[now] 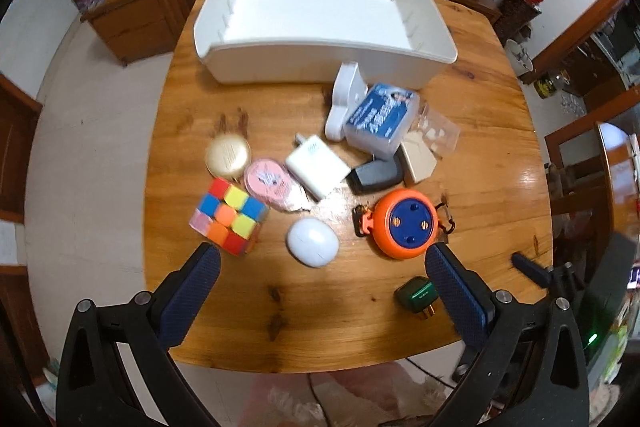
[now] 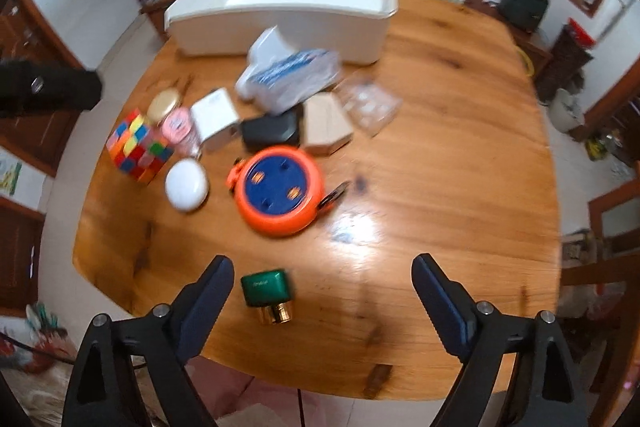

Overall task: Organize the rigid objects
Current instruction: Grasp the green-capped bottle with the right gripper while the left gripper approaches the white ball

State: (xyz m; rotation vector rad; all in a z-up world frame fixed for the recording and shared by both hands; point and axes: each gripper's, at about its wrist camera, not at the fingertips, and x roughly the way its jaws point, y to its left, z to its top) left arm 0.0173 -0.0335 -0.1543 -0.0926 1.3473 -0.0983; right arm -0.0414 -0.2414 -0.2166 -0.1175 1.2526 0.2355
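Both your grippers, left and right, gape empty. The plug sits beside the right's left finger; descend off-centre and you knock it off the table.

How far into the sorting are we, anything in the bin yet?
Nothing looks done: the white bin shows no items inside. Nothing is in hand; the left gripper and right gripper are both open above the table. Left to move: the cube, orange reel, green plug and the rest.
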